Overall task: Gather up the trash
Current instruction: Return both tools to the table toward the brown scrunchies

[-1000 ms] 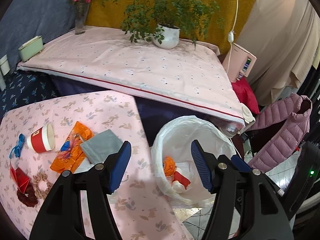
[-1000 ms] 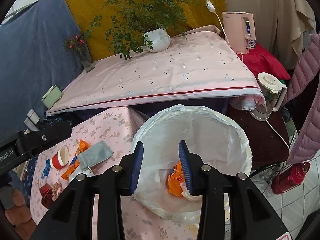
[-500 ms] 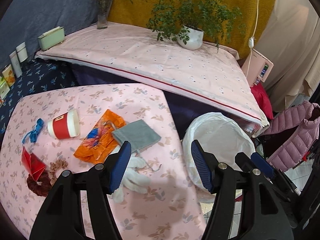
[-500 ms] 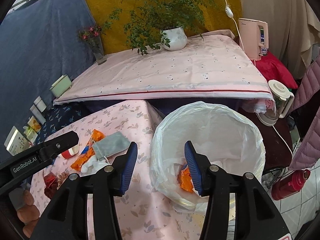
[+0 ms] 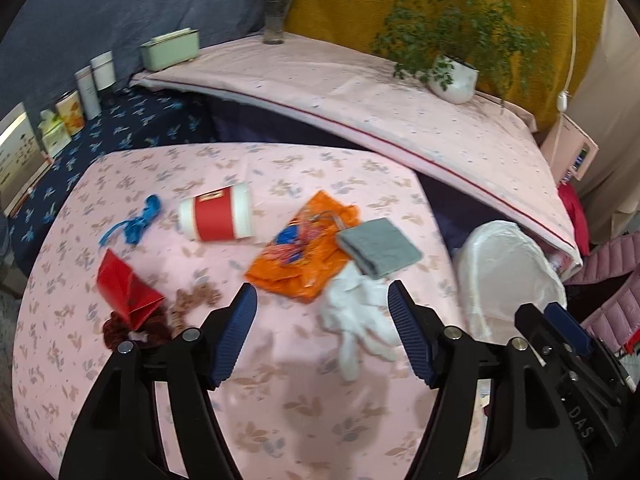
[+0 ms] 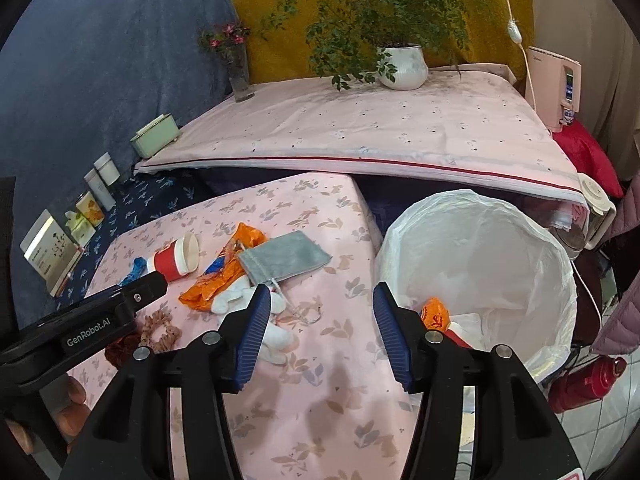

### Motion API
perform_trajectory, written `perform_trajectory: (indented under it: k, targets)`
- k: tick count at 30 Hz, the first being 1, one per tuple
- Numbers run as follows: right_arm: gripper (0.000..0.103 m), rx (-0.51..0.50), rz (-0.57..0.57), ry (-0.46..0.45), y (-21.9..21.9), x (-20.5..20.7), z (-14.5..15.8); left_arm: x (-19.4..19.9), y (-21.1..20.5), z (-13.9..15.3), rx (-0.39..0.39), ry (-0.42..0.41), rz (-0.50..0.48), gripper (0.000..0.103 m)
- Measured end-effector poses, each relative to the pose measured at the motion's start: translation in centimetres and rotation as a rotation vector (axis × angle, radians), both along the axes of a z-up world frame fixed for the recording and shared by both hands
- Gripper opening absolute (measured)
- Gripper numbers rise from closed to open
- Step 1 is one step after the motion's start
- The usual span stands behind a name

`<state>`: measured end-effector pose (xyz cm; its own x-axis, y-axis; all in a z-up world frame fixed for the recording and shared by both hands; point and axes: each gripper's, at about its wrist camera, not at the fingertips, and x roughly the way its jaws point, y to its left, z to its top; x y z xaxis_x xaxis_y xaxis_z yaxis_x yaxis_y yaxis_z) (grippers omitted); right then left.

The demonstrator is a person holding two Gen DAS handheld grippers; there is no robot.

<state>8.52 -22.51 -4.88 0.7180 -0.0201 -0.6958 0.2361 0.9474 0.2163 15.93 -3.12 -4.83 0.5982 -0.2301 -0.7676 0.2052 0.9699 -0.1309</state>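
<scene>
You are holding both the left gripper (image 5: 322,336) and right gripper (image 6: 318,332) wide, empty, near the white glove (image 5: 354,312). Its loose fingers are risking slipping before the bin bag (image 6: 520,240), right.

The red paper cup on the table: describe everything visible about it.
The red paper cup lies on its side on the pink floral tablecloth. It looks like paper: a red band with a small label around a white body, white rim and base. In the right wrist view its open mouth faces right, toward the orange wrapper. A blue ribbon lies beside its base; contact is unclear. Neither gripper touches it.
</scene>
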Motion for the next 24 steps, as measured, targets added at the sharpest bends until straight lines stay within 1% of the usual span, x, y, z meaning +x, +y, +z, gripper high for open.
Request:
perform_trajectory:
  k: [4,9,13,24]
  targets:
    - [0.053,-0.008,0.043,0.012,2.3,0.4,-0.4,-0.1,2.9,-1.0,0.035,0.004,0.064,0.068]
    - [0.052,-0.011,0.094,0.03,5.0,0.9,-1.0,-0.1,6.7,-2.2,0.043,0.025,0.133,0.068]
    - [0.053,-0.019,0.134,0.043,7.4,1.5,-1.4,-0.2,9.6,-3.4,0.079,0.032,0.182,0.072]
    - [0.052,-0.006,0.237,0.109,13.2,3.6,-4.2,0.0,18.8,-7.7,0.075,0.133,0.355,0.072]
